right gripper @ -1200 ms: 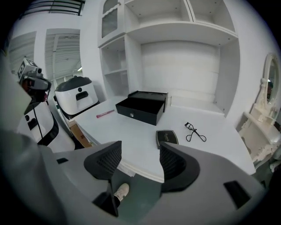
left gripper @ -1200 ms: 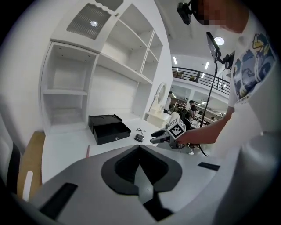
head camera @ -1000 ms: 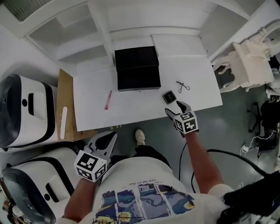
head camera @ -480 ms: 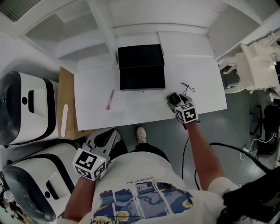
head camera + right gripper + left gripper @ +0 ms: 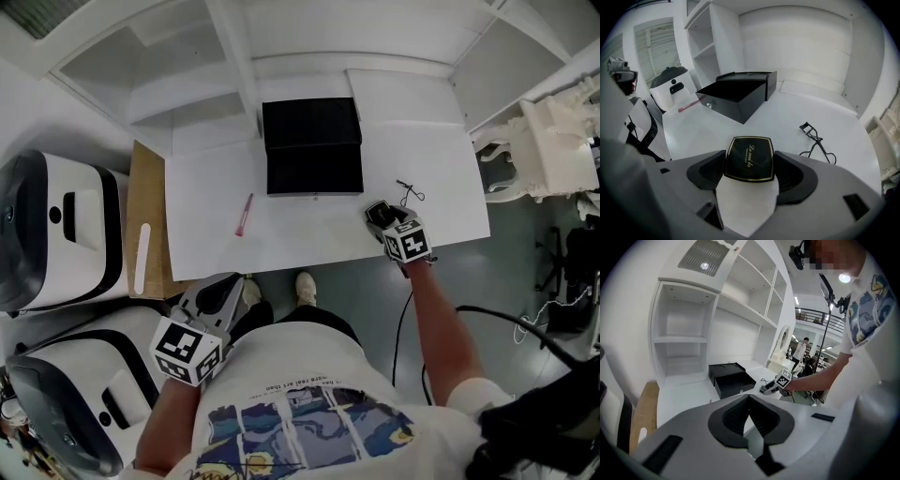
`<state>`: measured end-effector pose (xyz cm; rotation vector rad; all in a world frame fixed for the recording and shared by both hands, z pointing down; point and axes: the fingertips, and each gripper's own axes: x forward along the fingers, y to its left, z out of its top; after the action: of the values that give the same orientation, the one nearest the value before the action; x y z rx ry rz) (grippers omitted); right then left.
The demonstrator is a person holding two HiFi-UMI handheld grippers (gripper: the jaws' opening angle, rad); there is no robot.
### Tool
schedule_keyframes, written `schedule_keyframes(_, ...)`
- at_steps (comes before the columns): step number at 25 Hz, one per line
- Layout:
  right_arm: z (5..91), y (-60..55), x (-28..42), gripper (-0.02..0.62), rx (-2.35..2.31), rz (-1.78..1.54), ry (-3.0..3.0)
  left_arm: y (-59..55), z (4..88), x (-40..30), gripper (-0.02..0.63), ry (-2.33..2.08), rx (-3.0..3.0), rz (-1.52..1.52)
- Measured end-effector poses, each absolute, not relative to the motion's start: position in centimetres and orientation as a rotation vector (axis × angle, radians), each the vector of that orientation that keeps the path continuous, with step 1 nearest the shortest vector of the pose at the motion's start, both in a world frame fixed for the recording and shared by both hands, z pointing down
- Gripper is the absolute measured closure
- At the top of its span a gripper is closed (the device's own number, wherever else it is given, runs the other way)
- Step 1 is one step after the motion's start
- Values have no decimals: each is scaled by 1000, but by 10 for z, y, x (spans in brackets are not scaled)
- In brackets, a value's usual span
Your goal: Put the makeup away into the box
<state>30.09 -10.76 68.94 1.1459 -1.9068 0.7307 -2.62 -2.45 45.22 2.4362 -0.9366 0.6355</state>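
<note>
The right gripper (image 5: 751, 166) has jaws that have just been opening and stand wide apart, with the flat black compact (image 5: 749, 154) on the table (image 5: 797, 112) right between them. Its gold writing says "La mei la". The open box (image 5: 736, 91) waits at the upper left. The left gripper (image 5: 750, 411), farther off, is closed and empty.

White shelves (image 5: 122, 70) (grey floor (image 5: 525, 267))

The white table (image 5: 309, 230) bears an open black box (image 5: 313, 150) at the back. A pink pencil (image 5: 244, 214), a compact (image 5: 749, 158) and an eyelash curler (image 5: 815, 140) lie nearer its front.
</note>
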Motion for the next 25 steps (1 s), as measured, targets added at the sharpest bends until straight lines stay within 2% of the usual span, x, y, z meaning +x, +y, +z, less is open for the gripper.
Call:
schedule_keyframes(13,648,-103,299,259,1196,708,-1910,-28,450,-31,592,-878,2476,616)
schedule_keyframes(25,576,-138,231,259,1056,559,-2043,-30,445,-42,592,-893,2501,566)
